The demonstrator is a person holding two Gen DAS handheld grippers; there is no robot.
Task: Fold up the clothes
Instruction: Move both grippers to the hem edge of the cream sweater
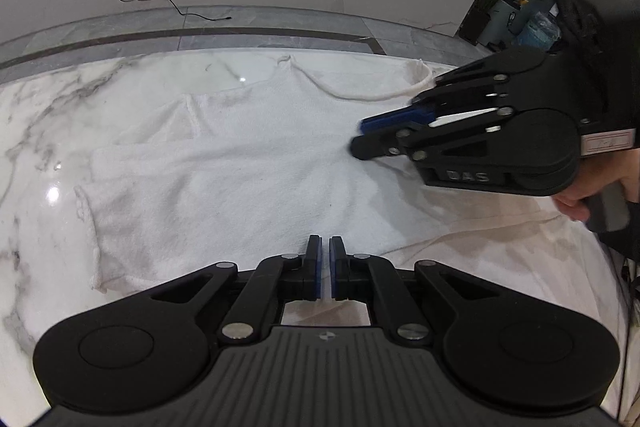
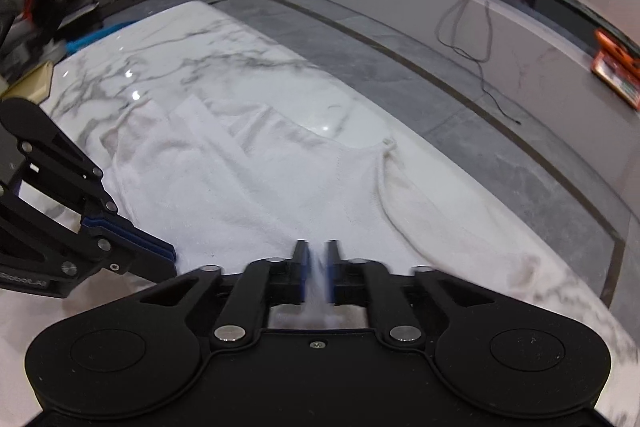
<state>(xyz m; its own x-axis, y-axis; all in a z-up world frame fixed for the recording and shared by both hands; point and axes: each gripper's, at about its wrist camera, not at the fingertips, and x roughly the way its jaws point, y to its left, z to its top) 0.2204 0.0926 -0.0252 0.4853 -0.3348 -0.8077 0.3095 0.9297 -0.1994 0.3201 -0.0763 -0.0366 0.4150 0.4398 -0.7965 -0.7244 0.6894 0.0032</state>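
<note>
Left wrist view: white garment (image 1: 240, 179) spread on marble table (image 1: 36, 131). Left gripper (image 1: 325, 259) nearly closed, nothing visibly between pads; right gripper (image 1: 360, 137) pinched low on cloth.

Right wrist view: right gripper (image 2: 317, 267) clamps white fabric.

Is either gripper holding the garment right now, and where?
Both seem shut on the white garment at its near edge: left gripper, right gripper.
</note>
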